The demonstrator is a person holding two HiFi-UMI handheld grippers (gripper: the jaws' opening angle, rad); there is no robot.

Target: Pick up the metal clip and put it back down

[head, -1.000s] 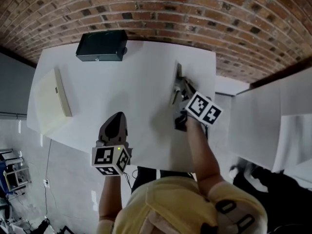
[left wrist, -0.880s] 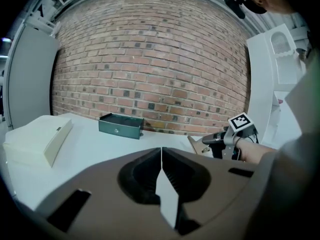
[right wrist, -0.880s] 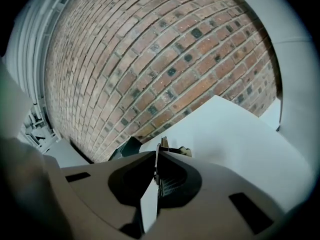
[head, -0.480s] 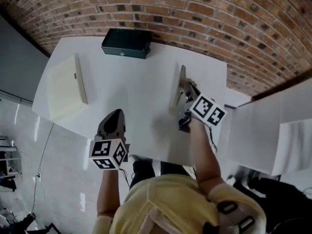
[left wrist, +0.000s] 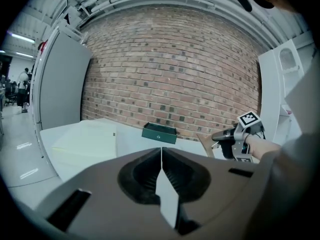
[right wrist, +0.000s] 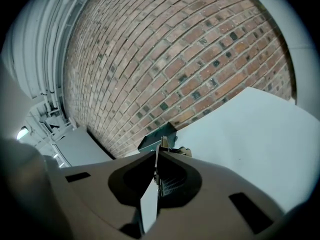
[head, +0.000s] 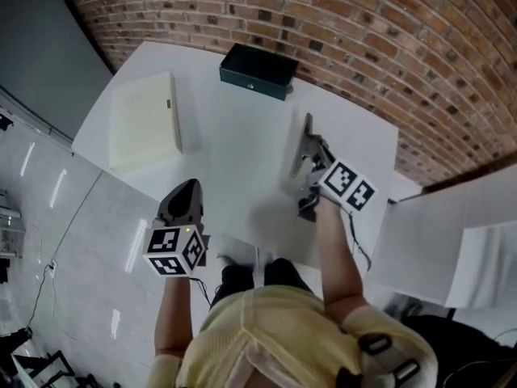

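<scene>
On the white table [head: 234,152] a thin brown board [head: 302,142] is tipped up on its edge, with the metal clip [head: 315,147] at its near end. My right gripper [head: 312,153] is shut on that clip. In the right gripper view a thin metal piece of the clip [right wrist: 162,145] sticks out from between the closed jaws of the right gripper [right wrist: 159,156]. My left gripper [head: 187,187] hangs over the table's front edge, shut with nothing in it. In the left gripper view its jaws [left wrist: 161,153] meet, and the board [left wrist: 204,143] shows beside the right gripper [left wrist: 221,135].
A dark green box [head: 258,69] sits at the table's back edge by the brick wall. A flat cream pad [head: 145,120] lies at the table's left. White panels [head: 436,233] stand to the right. Tiled floor [head: 48,217] lies to the left.
The head view has swung, so the table sits more slanted in the frame. Both grippers keep their places over the table, and the right one stays shut on the clip.
</scene>
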